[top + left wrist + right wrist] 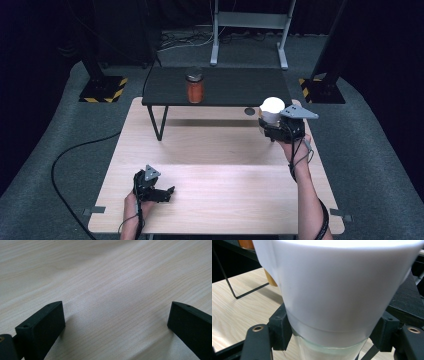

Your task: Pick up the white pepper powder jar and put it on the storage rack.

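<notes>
White-capped jar [271, 111] gripped by right gripper [275, 129].
Fingers clamp its glass base above the bench [220, 150]; left gripper [159, 192] fingers wide, empty. Orange-filled jar [194, 85] stands on shelf [165, 90].

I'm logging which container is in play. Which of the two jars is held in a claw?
The white-lidded jar, clamped in the right claw near the dark shelf's right end. The orange-filled jar stands free on the shelf, untouched.

My high view looks forward and down over the wooden table [220, 165]. My left gripper view sits close above that tabletop; my right gripper view, very near its load, probably faces the black shelf [404, 302].
</notes>
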`<action>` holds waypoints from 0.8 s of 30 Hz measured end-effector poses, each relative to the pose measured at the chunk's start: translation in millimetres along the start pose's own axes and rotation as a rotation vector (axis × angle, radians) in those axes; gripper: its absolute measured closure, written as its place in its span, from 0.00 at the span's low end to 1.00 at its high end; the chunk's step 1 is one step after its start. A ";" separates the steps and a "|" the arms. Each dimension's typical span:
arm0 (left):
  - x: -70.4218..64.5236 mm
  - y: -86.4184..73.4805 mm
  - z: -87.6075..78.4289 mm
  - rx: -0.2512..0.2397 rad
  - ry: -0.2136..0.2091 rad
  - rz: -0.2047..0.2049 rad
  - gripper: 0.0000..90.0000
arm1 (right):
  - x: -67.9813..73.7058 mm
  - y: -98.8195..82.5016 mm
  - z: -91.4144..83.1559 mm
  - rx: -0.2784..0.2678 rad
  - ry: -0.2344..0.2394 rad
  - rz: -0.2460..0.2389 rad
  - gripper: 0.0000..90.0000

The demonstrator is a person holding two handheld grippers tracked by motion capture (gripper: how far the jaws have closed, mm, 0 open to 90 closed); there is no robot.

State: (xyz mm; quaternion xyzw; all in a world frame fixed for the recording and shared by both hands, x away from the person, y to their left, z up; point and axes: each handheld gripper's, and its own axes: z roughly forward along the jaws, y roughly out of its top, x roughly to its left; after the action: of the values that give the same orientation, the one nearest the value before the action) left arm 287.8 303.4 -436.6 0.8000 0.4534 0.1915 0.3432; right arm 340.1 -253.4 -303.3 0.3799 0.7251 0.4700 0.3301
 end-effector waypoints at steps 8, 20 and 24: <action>0.0 0.0 0.0 0.000 0.000 0.001 0.01 | -1.1 2.6 2.2 -0.002 0.005 0.001 0.33; -0.1 0.0 0.0 0.000 0.000 0.000 0.01 | -1.7 10.3 6.5 0.000 0.010 -0.004 0.33; 0.0 0.0 -0.1 0.000 0.000 0.002 0.01 | -2.2 12.6 7.7 0.003 0.010 0.000 0.33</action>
State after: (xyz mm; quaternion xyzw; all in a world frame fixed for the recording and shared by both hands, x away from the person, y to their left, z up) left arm 287.7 303.4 -436.6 0.8003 0.4529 0.1917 0.3430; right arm 350.7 -248.6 -293.9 0.3779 0.7276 0.4707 0.3259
